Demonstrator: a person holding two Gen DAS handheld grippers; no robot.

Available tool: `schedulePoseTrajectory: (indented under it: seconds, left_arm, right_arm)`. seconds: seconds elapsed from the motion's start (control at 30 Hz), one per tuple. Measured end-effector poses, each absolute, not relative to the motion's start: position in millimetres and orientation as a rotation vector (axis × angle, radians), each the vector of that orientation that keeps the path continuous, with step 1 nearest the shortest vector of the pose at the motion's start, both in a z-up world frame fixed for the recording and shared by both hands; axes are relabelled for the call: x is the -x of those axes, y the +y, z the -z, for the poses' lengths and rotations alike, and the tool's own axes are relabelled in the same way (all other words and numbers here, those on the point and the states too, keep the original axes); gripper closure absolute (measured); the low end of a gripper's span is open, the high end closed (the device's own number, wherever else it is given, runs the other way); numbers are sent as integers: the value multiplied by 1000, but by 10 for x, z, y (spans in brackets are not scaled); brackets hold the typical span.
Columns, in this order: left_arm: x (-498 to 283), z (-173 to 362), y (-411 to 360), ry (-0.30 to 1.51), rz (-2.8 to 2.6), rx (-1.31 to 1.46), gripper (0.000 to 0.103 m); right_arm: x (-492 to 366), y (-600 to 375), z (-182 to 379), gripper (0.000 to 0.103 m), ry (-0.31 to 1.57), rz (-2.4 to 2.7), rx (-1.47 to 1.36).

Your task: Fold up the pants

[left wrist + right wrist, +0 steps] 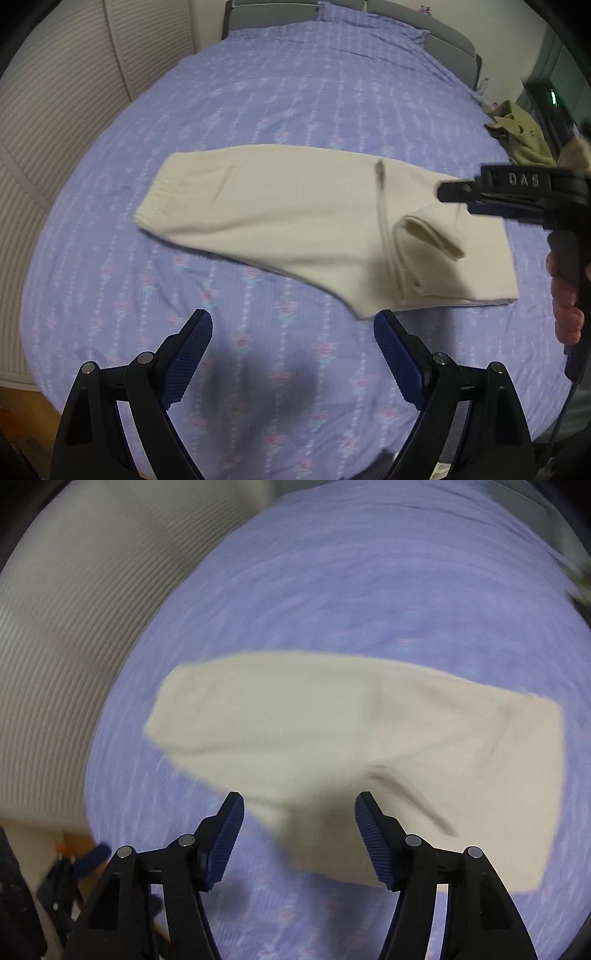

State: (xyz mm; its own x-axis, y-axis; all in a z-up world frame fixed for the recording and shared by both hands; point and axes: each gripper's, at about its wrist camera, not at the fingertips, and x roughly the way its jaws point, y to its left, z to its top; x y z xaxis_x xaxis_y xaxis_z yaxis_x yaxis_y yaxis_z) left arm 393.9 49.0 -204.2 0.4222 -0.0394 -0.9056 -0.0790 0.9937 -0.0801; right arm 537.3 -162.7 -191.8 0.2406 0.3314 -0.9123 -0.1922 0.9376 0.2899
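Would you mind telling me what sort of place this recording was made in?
Most likely a bedroom. The cream pants lie on a bed with a lilac floral sheet, a grey padded headboard stands at the far end, and pale slatted doors, probably a wardrobe, run alongside.

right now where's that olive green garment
In the left wrist view the olive green garment sits bunched at the right edge of the bed, beyond the cream pants and just behind the right gripper.
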Motion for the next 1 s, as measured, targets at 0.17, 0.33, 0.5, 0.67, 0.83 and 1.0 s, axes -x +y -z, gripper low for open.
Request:
schedulePoseTrajectory:
  seconds: [0.17,0.33,0.5,0.67,0.83,1.0]
  left_arm:
    - [-4173,2112,126,1130,64,114,13]
    - [-4441,2199,-218,1134,139,78,13]
    - [-4565,2231,-343,1155,155,71,13]
    - [-4499,2253,-247,1166,130,66,13]
    - [-4484,2316,-96,1184,99,116,13]
    - [-4516,2295,79,1181,50,166,13]
  right_arm:
    - [-5406,-2368,2281,39,1357,-202,-238]
    - [-5428,-2558,2588,39,1381,-149,-383]
    - [-5585,-2651,2970,40,1428,-92,-493]
    - [-5742,-2581,3077,85,1462,-129,-461]
    - [-5939,-2207,2541,92,1339,-244,-371]
    - [-6566,-1802,2164,92,1271,-284,-269]
